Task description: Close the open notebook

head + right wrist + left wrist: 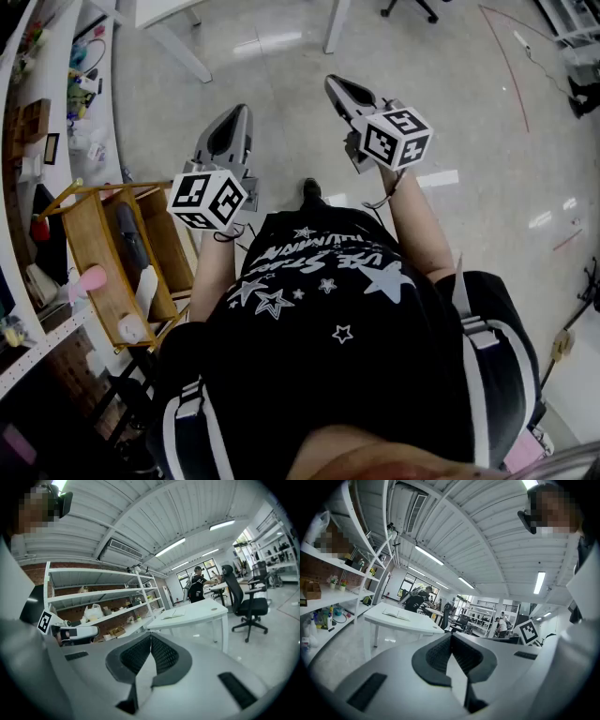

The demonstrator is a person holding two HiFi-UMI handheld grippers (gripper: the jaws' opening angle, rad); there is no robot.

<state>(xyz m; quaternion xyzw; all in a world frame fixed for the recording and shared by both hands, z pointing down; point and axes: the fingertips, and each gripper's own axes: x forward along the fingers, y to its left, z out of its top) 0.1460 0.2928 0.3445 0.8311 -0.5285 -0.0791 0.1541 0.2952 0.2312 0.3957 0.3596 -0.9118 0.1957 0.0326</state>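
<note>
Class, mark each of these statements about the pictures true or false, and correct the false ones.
1. The open white notebook lies on the white table. True.
2. The left tool grips the notebook. False: its jaws are together on nothing, and the notebook lies far off on the table.
3. The right tool is shut and empty. True.
4. The notebook is already closed. False: its pages lie spread open.
5. The wooden trolley stands at the person's right. False: in the head view it stands at the person's left.
</note>
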